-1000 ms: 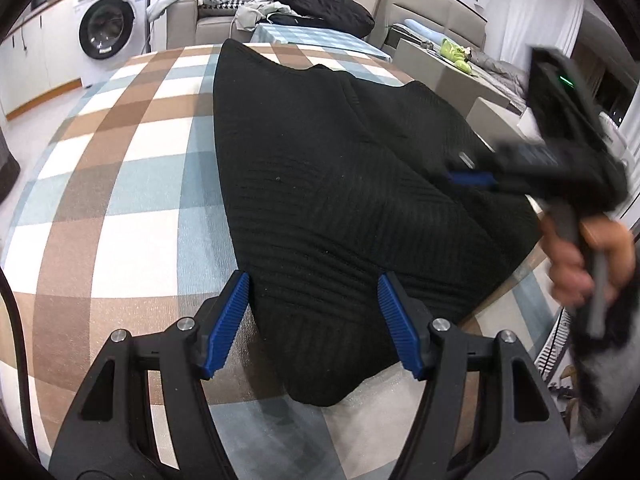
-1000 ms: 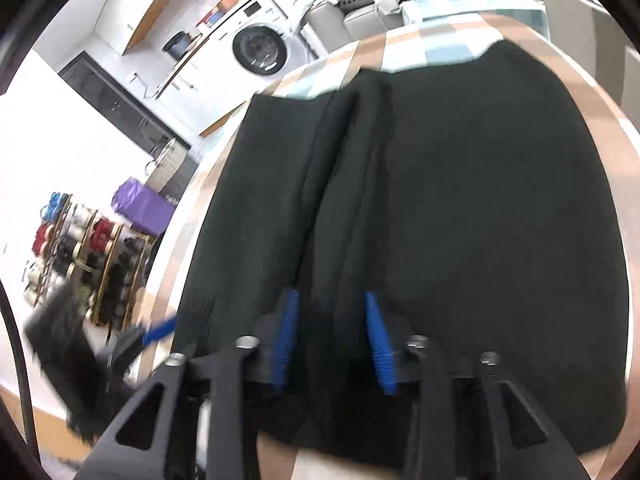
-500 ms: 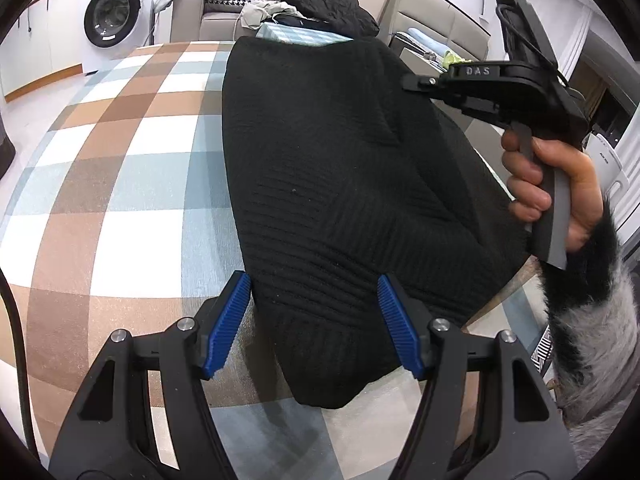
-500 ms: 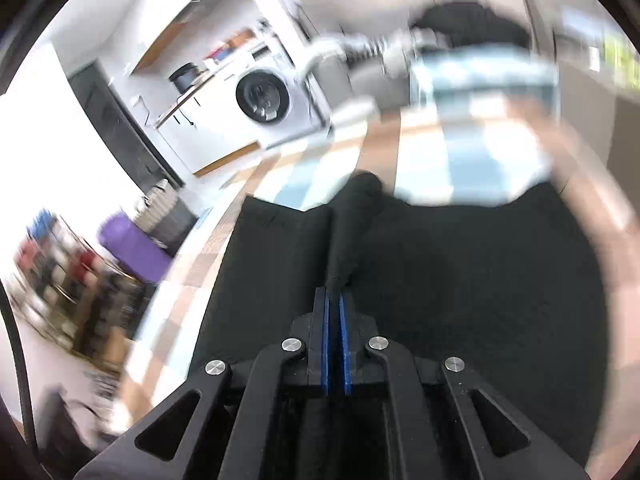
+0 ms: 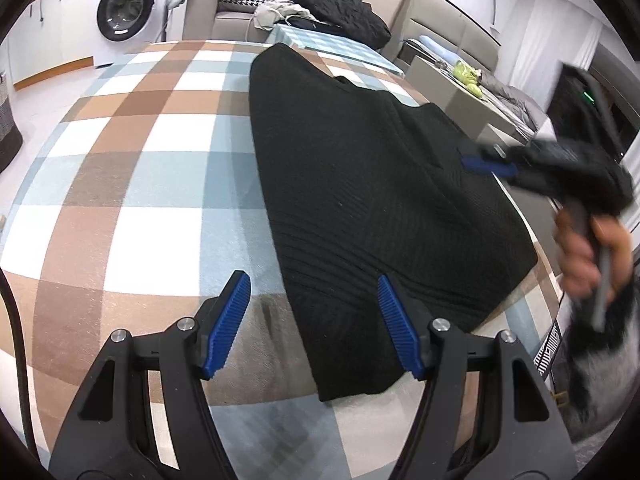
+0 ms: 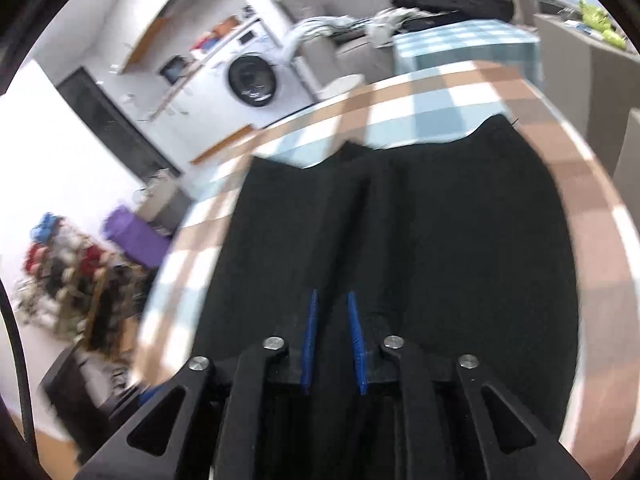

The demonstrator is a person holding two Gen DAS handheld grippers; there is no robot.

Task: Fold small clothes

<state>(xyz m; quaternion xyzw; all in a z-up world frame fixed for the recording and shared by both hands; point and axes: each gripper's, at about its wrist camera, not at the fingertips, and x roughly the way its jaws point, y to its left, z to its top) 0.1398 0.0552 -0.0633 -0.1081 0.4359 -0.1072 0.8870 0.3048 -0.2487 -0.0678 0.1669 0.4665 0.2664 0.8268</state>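
Observation:
A black ribbed knit garment [image 5: 360, 184] lies spread on the checked tablecloth [image 5: 140, 168]. My left gripper [image 5: 314, 316] is open and empty, low over the garment's near corner. My right gripper [image 6: 333, 328] stands over the garment's right side with its blue pads a narrow gap apart and black cloth [image 6: 400, 240] between them. It also shows blurred in the left wrist view [image 5: 486, 164], at the garment's right edge. A raised fold runs away from the right gripper's pads.
A washing machine [image 5: 124, 8] stands at the back left. A sofa with a dark cushion [image 5: 340, 8] and loose clothes is behind the table. A grey cabinet [image 5: 448, 80] stands at the right. The table edge runs close along the garment's right side.
My right gripper has come down from a raised hold to the garment's right edge, and its pads have parted slightly. The lifted cloth has dropped back flat. My left gripper has stayed open in place.

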